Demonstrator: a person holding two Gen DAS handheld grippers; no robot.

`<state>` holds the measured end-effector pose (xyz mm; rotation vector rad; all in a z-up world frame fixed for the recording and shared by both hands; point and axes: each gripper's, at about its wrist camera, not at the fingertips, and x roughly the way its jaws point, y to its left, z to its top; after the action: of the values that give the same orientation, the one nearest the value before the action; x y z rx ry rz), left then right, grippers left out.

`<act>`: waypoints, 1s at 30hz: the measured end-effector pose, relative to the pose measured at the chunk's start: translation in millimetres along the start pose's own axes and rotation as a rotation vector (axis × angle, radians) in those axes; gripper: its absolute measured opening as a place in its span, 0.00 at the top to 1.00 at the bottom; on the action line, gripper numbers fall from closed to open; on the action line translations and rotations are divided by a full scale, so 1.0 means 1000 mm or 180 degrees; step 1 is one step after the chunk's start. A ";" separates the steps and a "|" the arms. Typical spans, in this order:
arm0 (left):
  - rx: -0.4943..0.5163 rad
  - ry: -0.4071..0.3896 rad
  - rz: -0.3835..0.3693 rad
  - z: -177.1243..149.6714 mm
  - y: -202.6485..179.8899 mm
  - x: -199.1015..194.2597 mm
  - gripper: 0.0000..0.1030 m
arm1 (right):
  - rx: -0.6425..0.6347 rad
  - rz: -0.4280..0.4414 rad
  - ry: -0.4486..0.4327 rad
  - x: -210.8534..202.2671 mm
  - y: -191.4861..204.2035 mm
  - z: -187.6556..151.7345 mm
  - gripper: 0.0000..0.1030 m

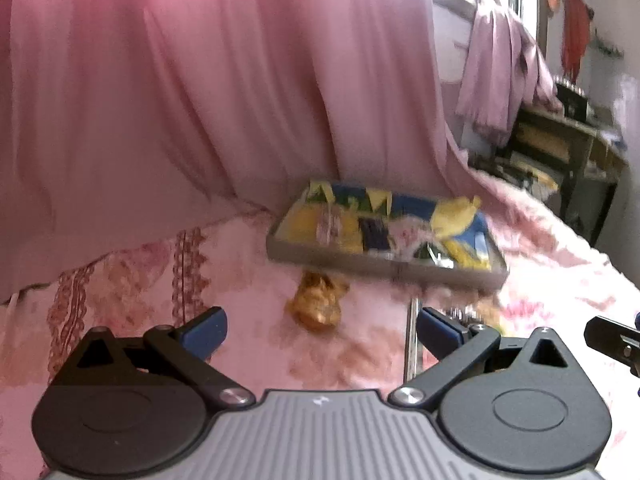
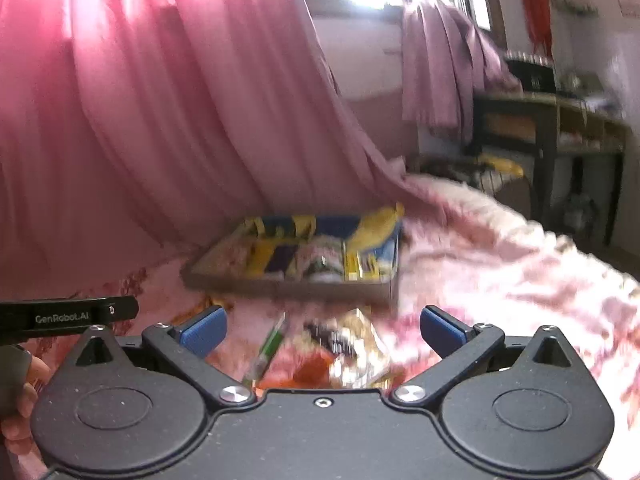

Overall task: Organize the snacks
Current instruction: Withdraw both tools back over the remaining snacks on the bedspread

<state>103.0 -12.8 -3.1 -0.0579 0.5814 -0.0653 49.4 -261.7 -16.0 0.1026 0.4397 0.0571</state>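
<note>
My view: a shallow grey tray [image 1: 384, 268] on the pink bedspread [image 1: 248, 248] holds yellow, blue & dark snack packets [image 1: 340, 228]. Both grippers, left [image 1: 320, 334] & right [image 2: 322, 330], gape wide w/ nothing gripped. A gold-wrapped snack [image 1: 318, 300] lies just in front of the tray; clear-wrapped snacks [image 2: 352, 352] lie loose under my right jaws.

In the middle of the frame a grey tray [image 1: 384, 270] packed with yellow and blue snack packets sits on pink floral bedding [image 1: 248, 264], a golden wrapper [image 1: 318, 304] lying just below it between the left gripper's [image 1: 322, 330] wide-apart blue fingertips [image 1: 204, 334].
</note>
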 end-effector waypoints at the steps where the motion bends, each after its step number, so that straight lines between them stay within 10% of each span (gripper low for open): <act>1: 0.0018 0.0049 0.0003 -0.003 -0.001 -0.001 0.00 | 0.0008 -0.0013 0.0064 0.000 0.000 -0.002 0.01; 30: 0.0229 0.1099 -0.0026 -0.020 0.000 0.034 0.00 | 0.0167 0.0196 0.1256 0.049 -0.005 -0.015 0.01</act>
<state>120.7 -16.4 -38.1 0.0219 0.9231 -0.1053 87.3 -261.5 -50.1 0.1573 0.8327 0.1274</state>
